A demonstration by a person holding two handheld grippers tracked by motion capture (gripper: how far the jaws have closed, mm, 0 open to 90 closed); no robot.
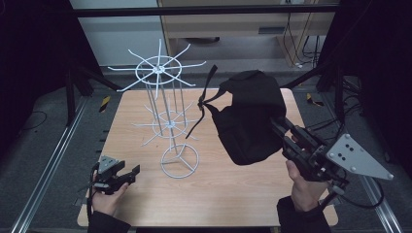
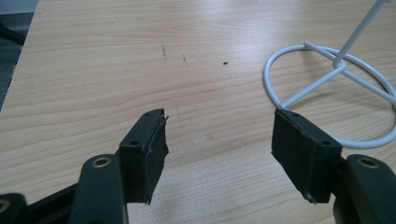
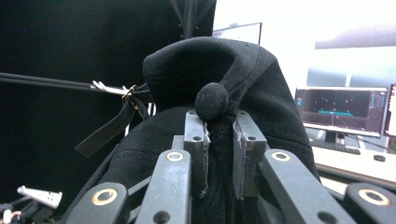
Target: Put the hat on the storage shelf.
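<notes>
At far left of the bench (image 1: pixel 233 194), left gripper (image 1: pixel 127 175) resting low in the hand, fingers (image 2: pixel 148 154) spread wide over bare wood, nothing between them, just short of the rack's base ring (image 2: pixel 327 93). Toward the middle, white wire rack (image 1: pixel 165 97) standing upright on that ring, two tiers of thin arms fanning out, every arm bare. Further right, black cap (image 1: pixel 250 116) held up in the air above the bench, level with the lower tier and beside the rack, strap (image 1: pixel 201 104) dangling from its buckle close to the wire arms. At far right, right gripper (image 1: pixel 284 130) pinching the cap's crown, fingers (image 3: pixel 196 140) pressed nearly together on the cloth just under the top button (image 3: pixel 212 101). Likely step: hanging the cap on one of the arms. Risks from here, as a judgement: thin fold of cloth could slip out of the pinch if swung quickly, dropping the cap onto the bench; loose strap could snag a wire arm and tug the light rack over, with the left gripper not holding the base; cap's bulk could knock the upper tier while approaching; crown grip leaves the opening facing away, so hooking onto an arm may miss and slide off.
</notes>
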